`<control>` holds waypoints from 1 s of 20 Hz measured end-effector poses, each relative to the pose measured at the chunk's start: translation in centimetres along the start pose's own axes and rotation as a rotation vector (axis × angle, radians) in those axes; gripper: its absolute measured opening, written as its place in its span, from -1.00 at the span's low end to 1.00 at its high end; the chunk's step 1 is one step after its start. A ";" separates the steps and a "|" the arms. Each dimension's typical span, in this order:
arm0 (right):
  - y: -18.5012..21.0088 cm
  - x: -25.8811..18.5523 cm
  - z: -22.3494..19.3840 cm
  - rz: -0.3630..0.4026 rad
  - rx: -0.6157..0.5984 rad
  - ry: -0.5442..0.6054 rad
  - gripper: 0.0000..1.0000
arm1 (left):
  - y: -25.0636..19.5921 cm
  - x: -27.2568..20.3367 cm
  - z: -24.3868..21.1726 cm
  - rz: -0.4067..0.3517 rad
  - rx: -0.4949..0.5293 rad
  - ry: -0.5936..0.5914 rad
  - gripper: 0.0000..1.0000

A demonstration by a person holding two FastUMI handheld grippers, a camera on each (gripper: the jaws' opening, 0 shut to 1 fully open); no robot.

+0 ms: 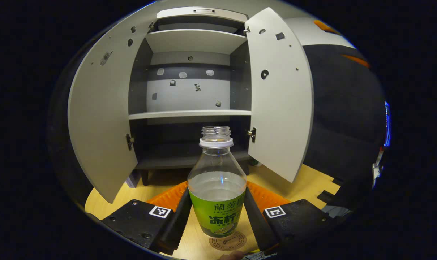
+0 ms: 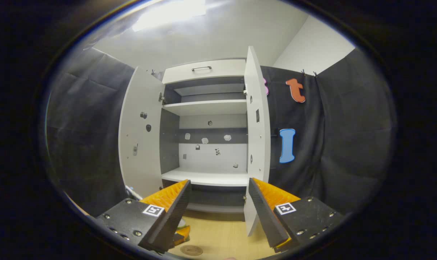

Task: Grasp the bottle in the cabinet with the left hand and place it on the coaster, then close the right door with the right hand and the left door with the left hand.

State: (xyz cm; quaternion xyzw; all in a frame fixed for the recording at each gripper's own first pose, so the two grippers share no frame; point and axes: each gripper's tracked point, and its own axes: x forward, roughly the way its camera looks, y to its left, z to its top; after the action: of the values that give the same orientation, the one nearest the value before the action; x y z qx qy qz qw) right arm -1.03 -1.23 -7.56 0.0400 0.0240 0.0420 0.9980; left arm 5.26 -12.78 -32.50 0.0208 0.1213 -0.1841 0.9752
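Standing straight up between my left tongs (image 1: 217, 213) is the bottle (image 1: 217, 187). It has a green label, no cap, and some clear drink inside. Both dark fingers (image 1: 179, 220) sit close against its sides, one on each side, so my left tongs seem to be grasping the bottle, but I cannot tell for sure that they press on it. The bottom of the bottle is right over the round brown coaster (image 1: 228, 241), and I cannot tell if it touches the coaster or hangs just above it. The coaster lies flat on the yellow wooden desk (image 1: 312, 184).

Behind the bottle is the white cabinet (image 1: 189, 94). Its left door (image 1: 99, 126) and right door (image 1: 279, 97) both stand wide open. I see shelves (image 1: 189, 114) inside, and little bits stuck on the back wall. A drawer with a handle (image 1: 204, 11) is at the top.

My right tongs (image 2: 218, 213) are released, with a wide gap between the fingers and nothing in them. They are up in the air, pointing at the open cabinet (image 2: 207, 144). The right door (image 2: 256, 137) shows edge-on just past one finger. Down low in the right gripper view I see the coaster (image 2: 191, 250) on the desk (image 2: 222, 234).
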 end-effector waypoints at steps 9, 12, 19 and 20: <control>0.4 2.1 -2.8 -0.012 0.026 0.076 0.92 | -1.9 1.1 -6.3 -0.095 0.067 0.003 0.61; 0.3 2.7 -4.3 -0.018 0.020 0.120 0.92 | -2.6 1.2 -7.8 -0.139 0.070 0.036 0.62; 0.5 2.5 -3.8 0.005 0.003 0.105 0.92 | -3.0 1.2 -7.4 -0.145 0.170 0.022 0.68; 0.3 2.4 -3.6 0.002 0.002 0.101 0.92 | -3.0 1.1 -7.3 -0.146 0.173 0.026 0.73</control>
State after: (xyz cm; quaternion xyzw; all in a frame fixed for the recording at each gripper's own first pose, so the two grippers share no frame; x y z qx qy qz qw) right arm 1.15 -0.46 -11.23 0.0388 0.0745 0.0448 0.9955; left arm 3.54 -15.32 -39.80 0.0982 0.1188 -0.2639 0.9522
